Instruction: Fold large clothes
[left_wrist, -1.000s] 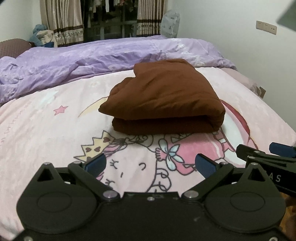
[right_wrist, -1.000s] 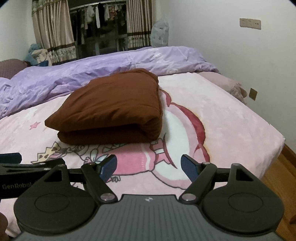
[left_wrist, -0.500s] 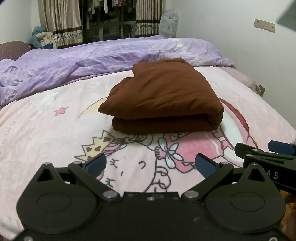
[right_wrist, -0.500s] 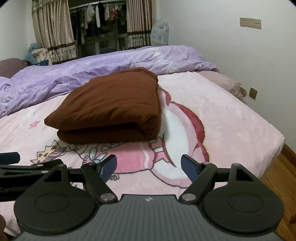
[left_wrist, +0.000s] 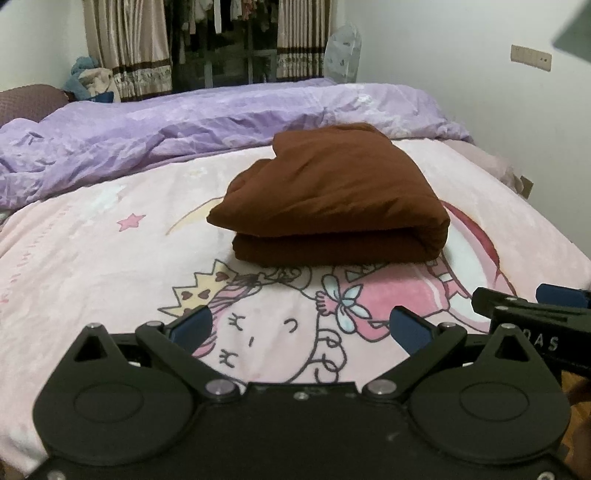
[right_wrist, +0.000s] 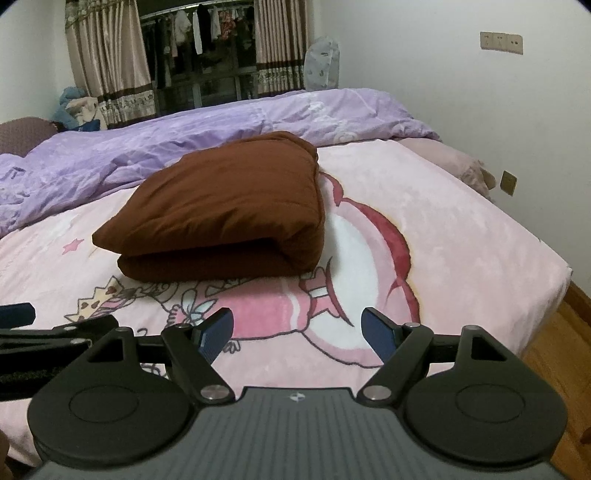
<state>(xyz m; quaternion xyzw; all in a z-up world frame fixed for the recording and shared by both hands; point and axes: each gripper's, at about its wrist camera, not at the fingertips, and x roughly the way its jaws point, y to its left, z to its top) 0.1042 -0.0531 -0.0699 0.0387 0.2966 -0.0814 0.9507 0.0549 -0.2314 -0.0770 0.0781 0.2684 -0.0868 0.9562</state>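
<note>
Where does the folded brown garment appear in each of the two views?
Left wrist view: brown garment lies right of centre on the pink blanket.
Right wrist view: brown garment lies left of centre.
Shared landmark: the purple quilt lies behind it in both.

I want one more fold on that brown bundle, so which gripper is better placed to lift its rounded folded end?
Right, probably. The brown bundle has its rounded end toward that side, nearer ahead of the right gripper. The left gripper faces the bundle's loose-edged end. Both are open and empty.
</note>
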